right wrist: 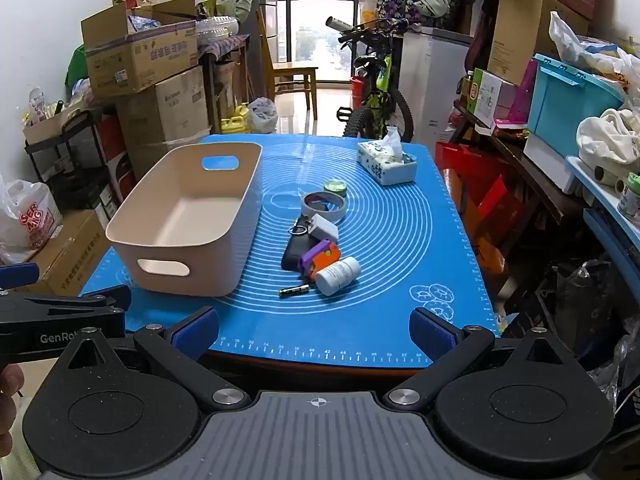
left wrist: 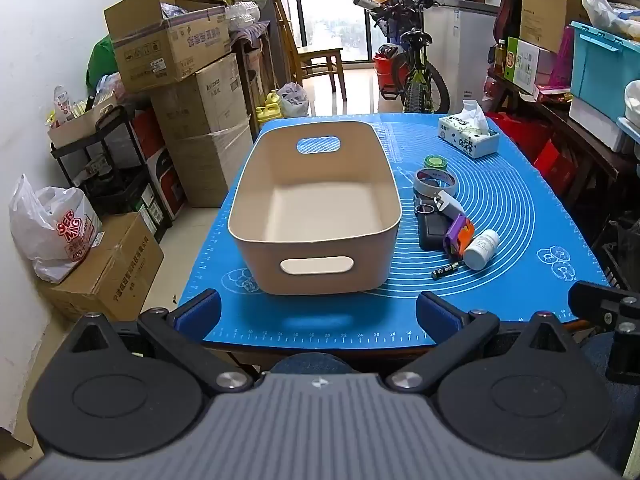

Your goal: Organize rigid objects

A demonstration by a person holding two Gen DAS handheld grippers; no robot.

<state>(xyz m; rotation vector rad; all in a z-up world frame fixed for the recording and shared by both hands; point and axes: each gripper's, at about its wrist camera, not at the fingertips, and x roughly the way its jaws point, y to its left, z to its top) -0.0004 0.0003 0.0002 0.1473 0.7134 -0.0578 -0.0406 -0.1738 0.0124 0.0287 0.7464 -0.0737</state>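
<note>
The bin (left wrist: 316, 208) is the biggest thing on your blue mat (right wrist: 400, 320), and there is just one. It is beige and has nothing inside. It sits on the left half of the mat, its long side running away from you, with one handle hole facing you and one at the far end.

One tissue box (right wrist: 386, 164) stands near the far right corner.

Right of the bin lies a row of small things, also running away from you: one grey tape roll (right wrist: 323, 206), one black pouch (right wrist: 297, 254), one white bottle (right wrist: 338, 276) lying on its side, one purple and orange toy (right wrist: 320, 258), one white plug (right wrist: 323, 227), one green round tin (right wrist: 335, 188) and one battery (right wrist: 294, 290) pointing sideways.

The right side of the mat is bare, and so is the strip along the near edge.

Your left gripper (left wrist: 318, 312) and your right gripper (right wrist: 314, 330) both hang over the near edge with their jaws spread wide and nothing between them.
</note>
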